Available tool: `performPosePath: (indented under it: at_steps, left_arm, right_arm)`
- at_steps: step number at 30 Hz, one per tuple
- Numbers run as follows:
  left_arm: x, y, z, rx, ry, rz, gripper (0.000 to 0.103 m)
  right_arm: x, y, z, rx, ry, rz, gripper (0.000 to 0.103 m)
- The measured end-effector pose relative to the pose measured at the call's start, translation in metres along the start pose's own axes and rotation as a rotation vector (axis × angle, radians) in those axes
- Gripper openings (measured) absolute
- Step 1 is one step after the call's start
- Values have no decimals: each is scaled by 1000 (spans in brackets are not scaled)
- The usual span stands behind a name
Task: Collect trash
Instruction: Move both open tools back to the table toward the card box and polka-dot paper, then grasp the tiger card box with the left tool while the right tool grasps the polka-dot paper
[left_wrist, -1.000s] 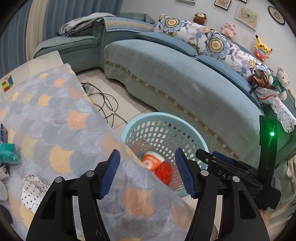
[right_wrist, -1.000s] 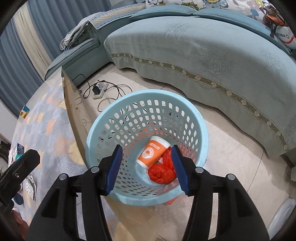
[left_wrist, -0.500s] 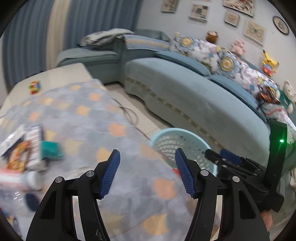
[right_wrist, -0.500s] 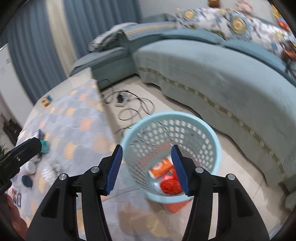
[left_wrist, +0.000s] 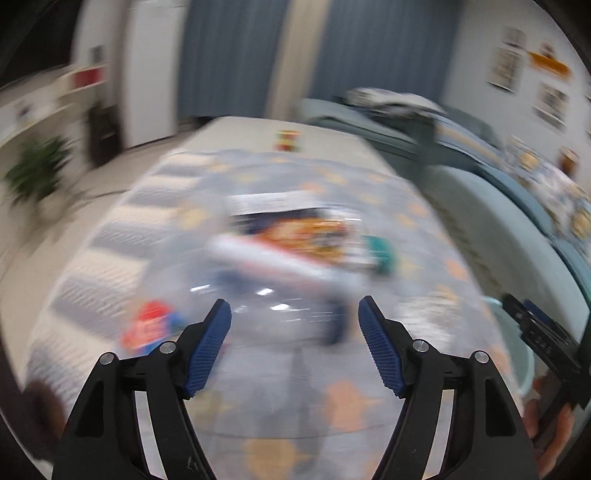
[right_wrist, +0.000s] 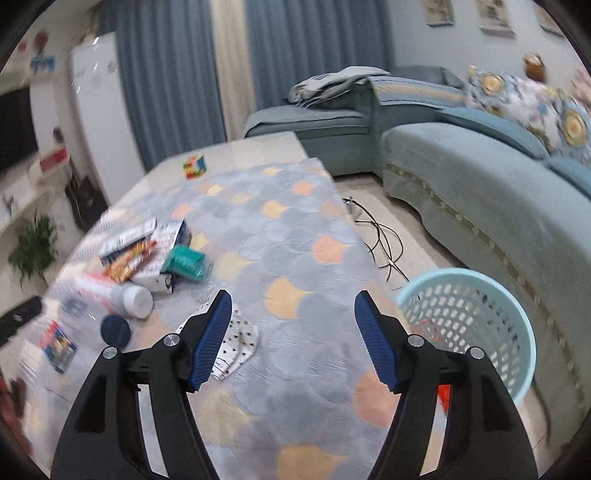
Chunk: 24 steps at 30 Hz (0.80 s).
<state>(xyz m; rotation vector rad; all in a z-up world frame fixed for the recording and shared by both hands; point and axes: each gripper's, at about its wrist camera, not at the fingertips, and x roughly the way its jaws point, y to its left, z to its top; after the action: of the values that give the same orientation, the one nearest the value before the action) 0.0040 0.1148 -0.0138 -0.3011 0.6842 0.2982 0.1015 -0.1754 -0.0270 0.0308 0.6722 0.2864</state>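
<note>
My left gripper (left_wrist: 294, 321) is open and empty above the table; its view is blurred by motion. Trash lies ahead of it: a colourful snack packet (left_wrist: 310, 230), a teal wrapper (left_wrist: 380, 251) and a red item (left_wrist: 147, 326). My right gripper (right_wrist: 292, 314) is open and empty over the table's patterned cloth (right_wrist: 295, 258). To its left lie a snack packet (right_wrist: 127, 254), a teal wrapper (right_wrist: 186, 262), a white bottle (right_wrist: 122, 293), a dark lid (right_wrist: 115, 329) and a dotted paper (right_wrist: 236, 343). The light blue basket (right_wrist: 476, 317) stands on the floor at the right.
A blue sofa (right_wrist: 480, 192) runs along the right, with cables (right_wrist: 384, 240) on the floor before it. A puzzle cube (right_wrist: 194, 167) sits at the table's far end. A plant (right_wrist: 33, 247) and a white cabinet (right_wrist: 99, 122) stand at the left.
Both grippers have swung left, away from the basket and over the table. The trash on the table has come into view. Both stay open and empty.
</note>
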Motion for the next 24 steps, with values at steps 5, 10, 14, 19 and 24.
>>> performPosePath:
  at_steps: [5,10,14,19,24]
  left_arm:
    - [12,67,-8,-237,45,93,72]
    - [35,97,-18,-369,125,97,72]
    - [55,100,-15,-392,156,108,75]
    - [79,94,-7,-343,192,195,75]
    - [89,84,-6,-258,201,239,79]
  right_arm:
    - [38,22,-7,-69,61,9,65]
    - [58,22,-12,-83,104,9,65]
    - [62,22,-13,-76,113,12,65]
    - [64,29,-15,-116,116,1,65]
    - [68,35,-16,-150,135,7,65]
